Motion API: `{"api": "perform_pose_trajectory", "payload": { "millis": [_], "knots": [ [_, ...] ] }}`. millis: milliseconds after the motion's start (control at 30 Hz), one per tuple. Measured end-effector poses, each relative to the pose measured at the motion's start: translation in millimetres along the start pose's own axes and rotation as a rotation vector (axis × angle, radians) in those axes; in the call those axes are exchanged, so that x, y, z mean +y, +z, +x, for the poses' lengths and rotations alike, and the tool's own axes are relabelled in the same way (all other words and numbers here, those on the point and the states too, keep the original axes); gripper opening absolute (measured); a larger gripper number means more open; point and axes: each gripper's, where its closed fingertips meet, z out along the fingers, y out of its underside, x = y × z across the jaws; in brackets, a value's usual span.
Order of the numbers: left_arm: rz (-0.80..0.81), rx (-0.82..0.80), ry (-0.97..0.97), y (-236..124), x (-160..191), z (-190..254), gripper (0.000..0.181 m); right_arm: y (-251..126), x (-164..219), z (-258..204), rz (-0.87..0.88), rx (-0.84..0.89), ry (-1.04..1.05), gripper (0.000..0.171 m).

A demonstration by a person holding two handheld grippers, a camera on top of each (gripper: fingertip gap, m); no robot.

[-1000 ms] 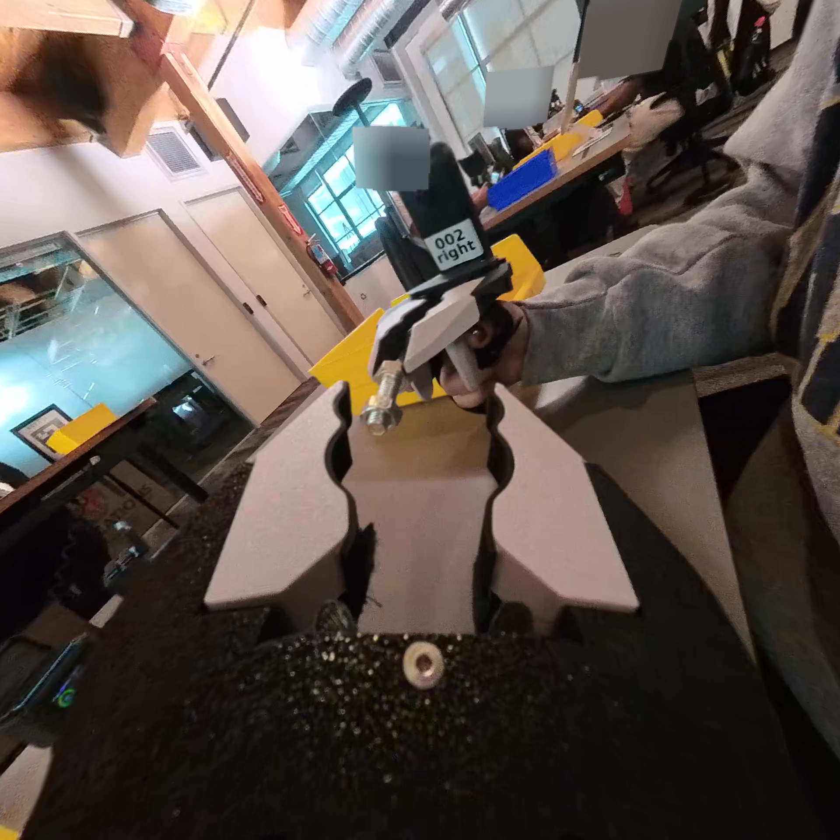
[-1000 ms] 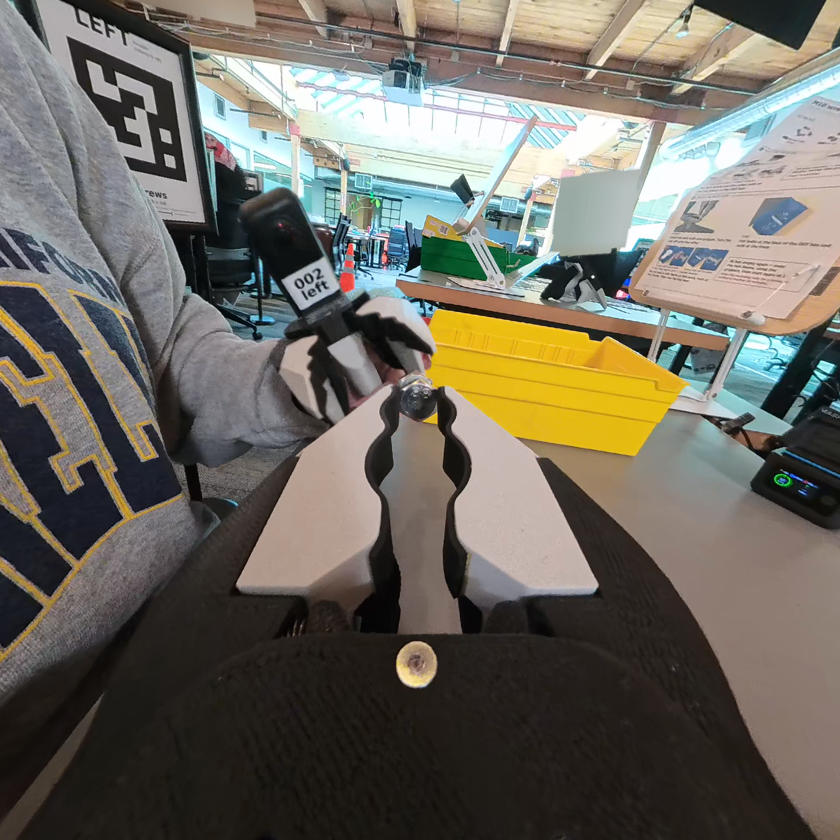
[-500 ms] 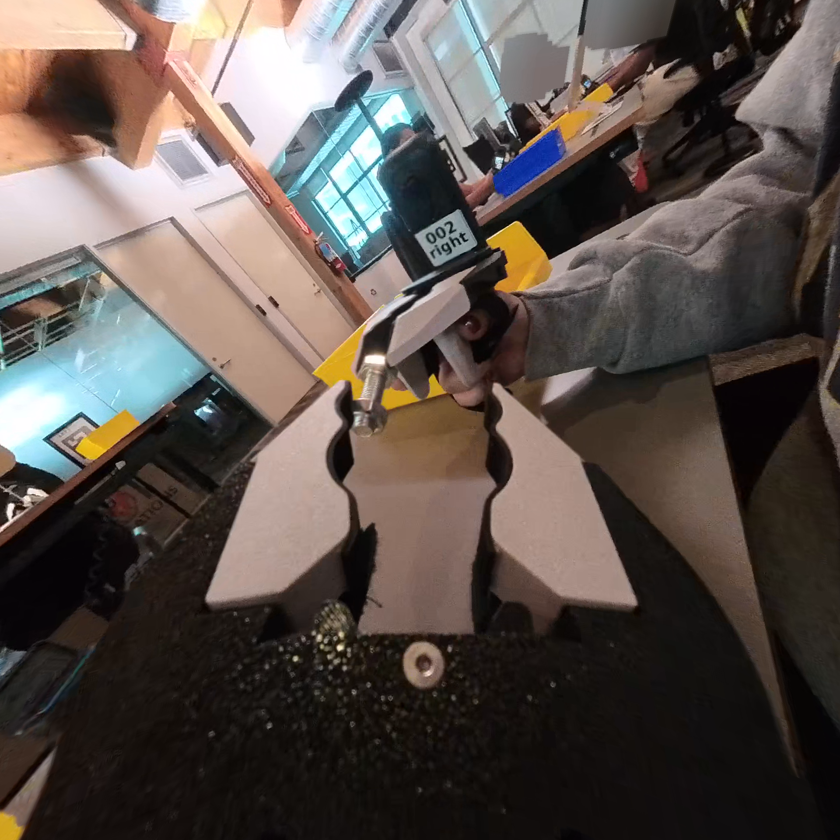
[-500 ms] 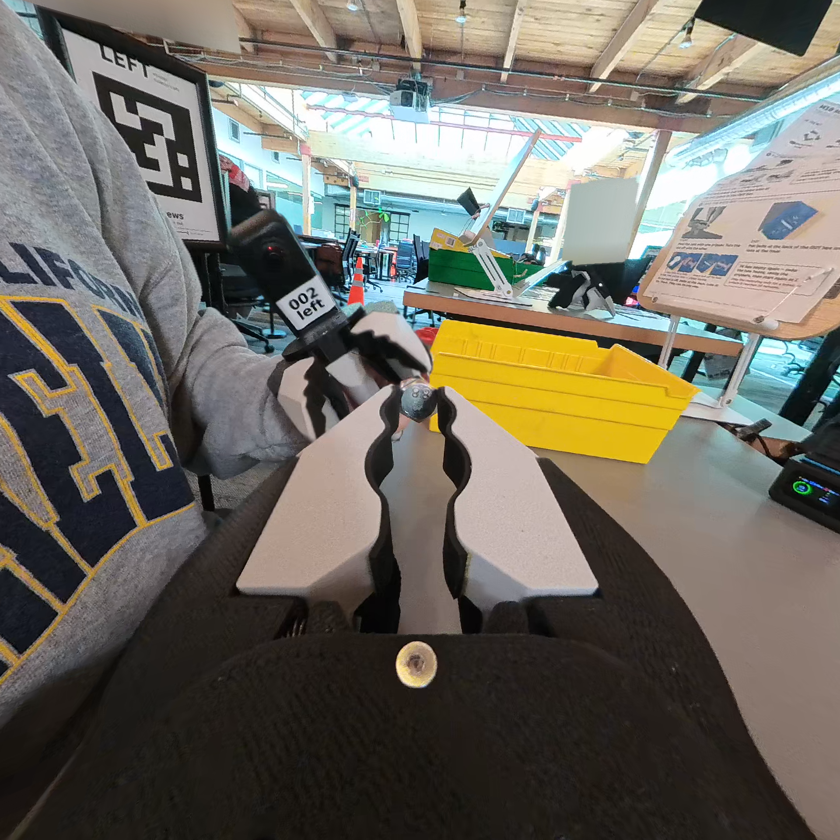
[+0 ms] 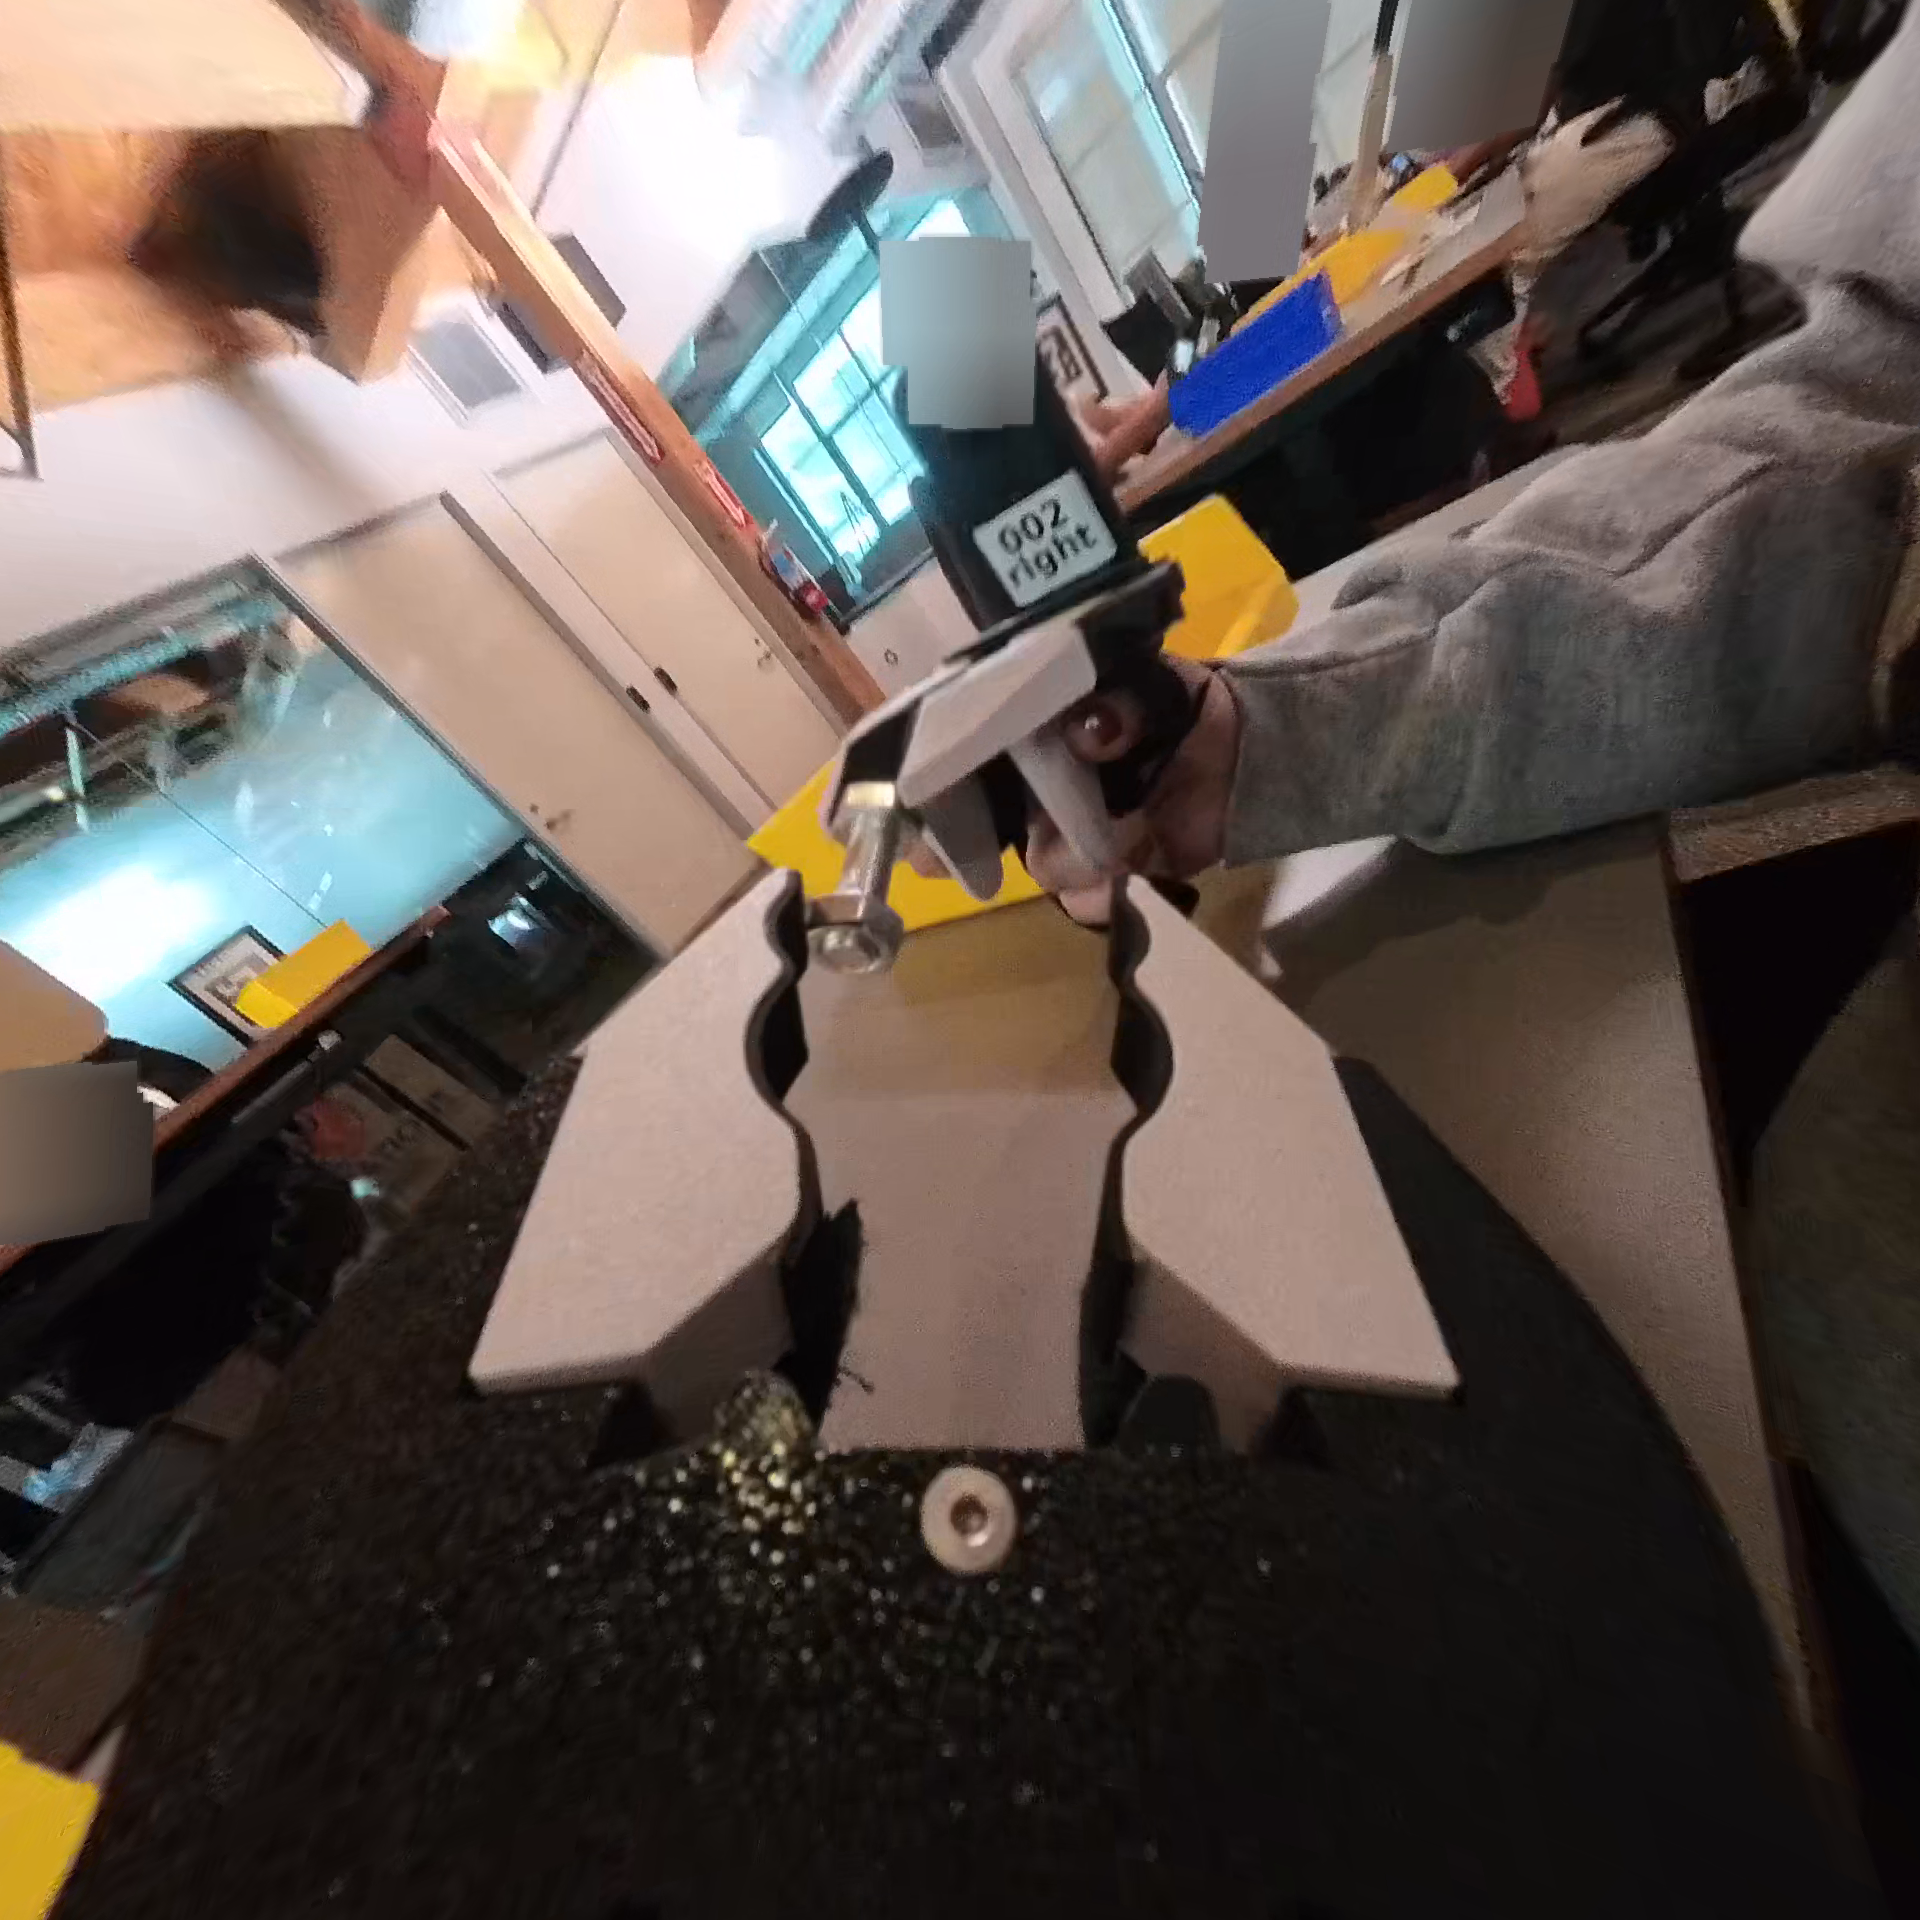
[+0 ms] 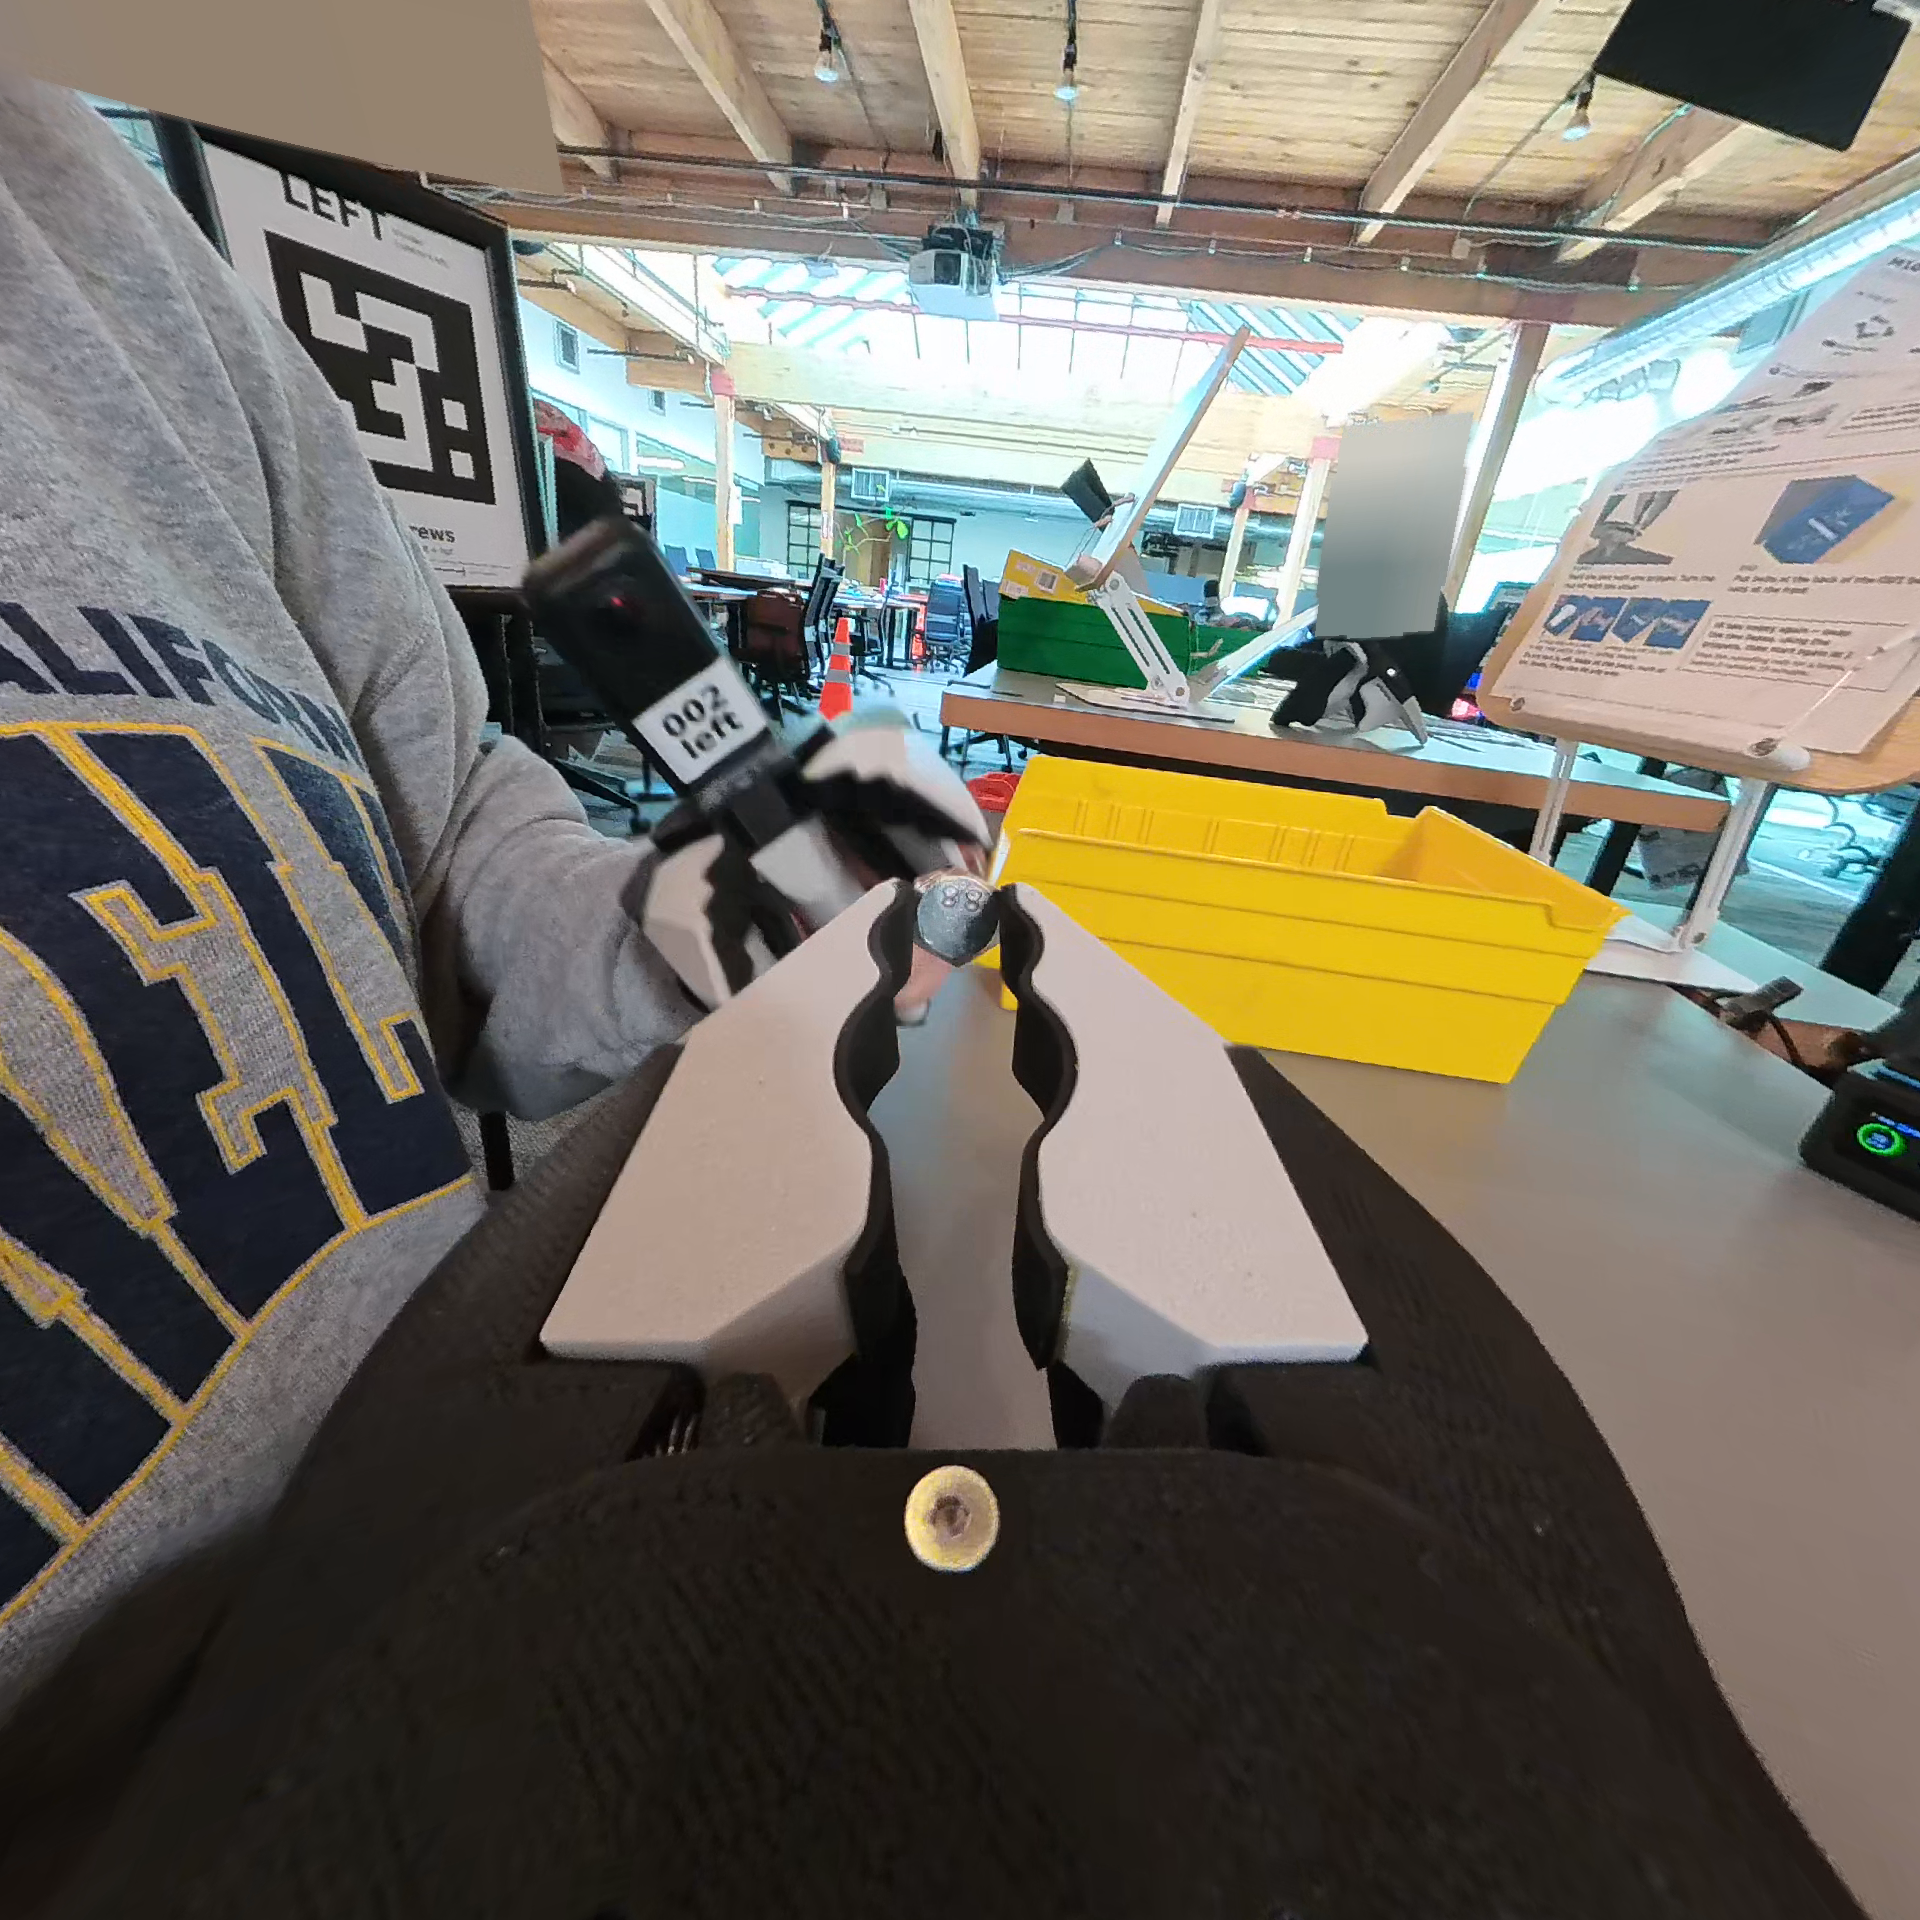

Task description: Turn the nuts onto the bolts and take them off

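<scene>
My right gripper (image 6: 956, 902) is shut on the hex head of a silver bolt (image 6: 956, 920), held in the air over the table. In the left wrist view the right gripper (image 5: 883, 774) shows farther off with the bolt (image 5: 868, 857) pointing down and towards me. A nut (image 5: 854, 940) sits on the bolt's threaded end. My left gripper (image 5: 956, 904) is open wide, and the nut lies right by its left fingertip (image 5: 769, 935), not clamped. The left gripper (image 6: 821, 873) also shows blurred behind the bolt head in the right wrist view.
A yellow bin (image 6: 1299, 935) stands on the grey table (image 6: 1558, 1299) just beyond the grippers. A small black device with a green light (image 6: 1870, 1132) sits at the right edge. An instruction board on a stand (image 6: 1714, 582) is at the back right. The person's grey sweater (image 6: 208, 831) fills the left. Less than 4 cm separates the two grippers' tips.
The right gripper has kept its grip on the bolt and tilted it a little more upright. The left gripper stays open by the nut and has shifted slightly, showing motion blur.
</scene>
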Motion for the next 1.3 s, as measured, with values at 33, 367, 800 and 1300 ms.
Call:
{"api": "perform_pose_trajectory", "payload": {
  "millis": [33,367,800,1300],
  "knots": [
    [-0.075,0.024,-0.057,4.2,15.7,1.3,0.056,-0.1,-2.3,-1.7,0.012,-0.009,0.001,0.014],
    [0.063,-0.11,0.082,-9.2,-10.6,-7.8,0.054,-2.7,-3.7,3.1,0.018,0.007,0.016,0.014],
    [0.066,-0.138,0.034,-7.0,-6.2,-16.4,0.054,-1.9,-2.5,3.2,0.018,-0.001,0.029,0.014],
    [0.018,-0.202,0.024,-7.4,7.8,-24.1,0.054,-4.4,-3.4,7.1,0.029,0.01,0.04,0.014]
  ]
}}
